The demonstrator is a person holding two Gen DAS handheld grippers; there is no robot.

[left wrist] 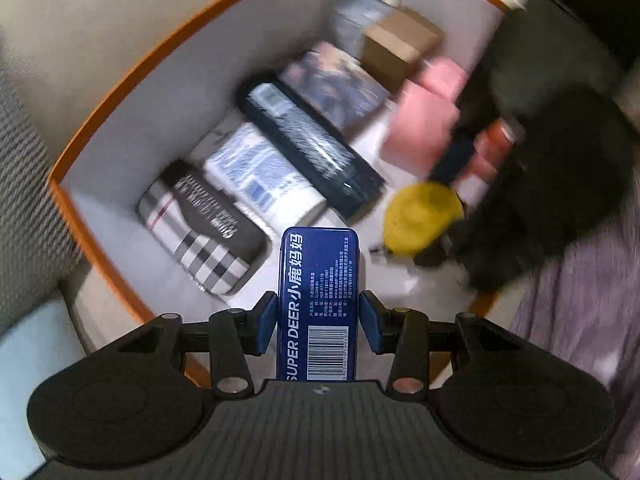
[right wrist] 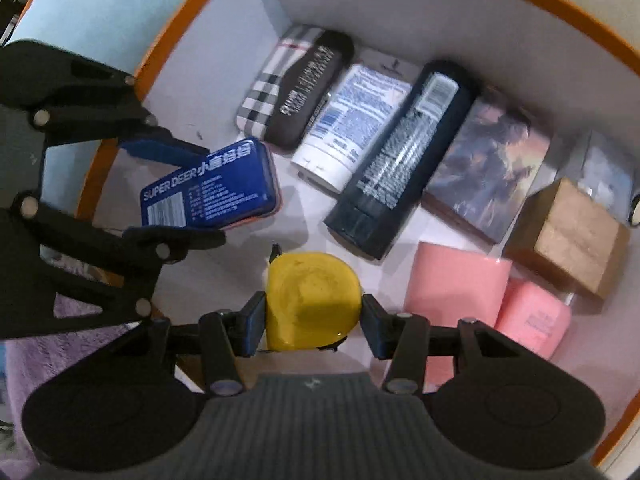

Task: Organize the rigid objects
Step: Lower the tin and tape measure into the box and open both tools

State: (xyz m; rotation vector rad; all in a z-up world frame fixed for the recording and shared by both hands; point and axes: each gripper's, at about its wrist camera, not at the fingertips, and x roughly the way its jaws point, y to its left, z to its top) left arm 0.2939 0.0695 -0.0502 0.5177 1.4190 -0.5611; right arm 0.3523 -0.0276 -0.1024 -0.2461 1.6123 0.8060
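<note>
My left gripper is shut on a blue SUPER DEER tin, held above the floor of an orange-rimmed white box. The right wrist view shows that same tin clamped in the left gripper at the box's left side. My right gripper is shut on a yellow round object, which appears in the left wrist view as a yellow disc under the dark blurred right gripper. Both point down into the box.
A row lies in the box: plaid case, white tube, black tube, picture box, brown carton, two pink items. Lilac cloth lies outside the rim.
</note>
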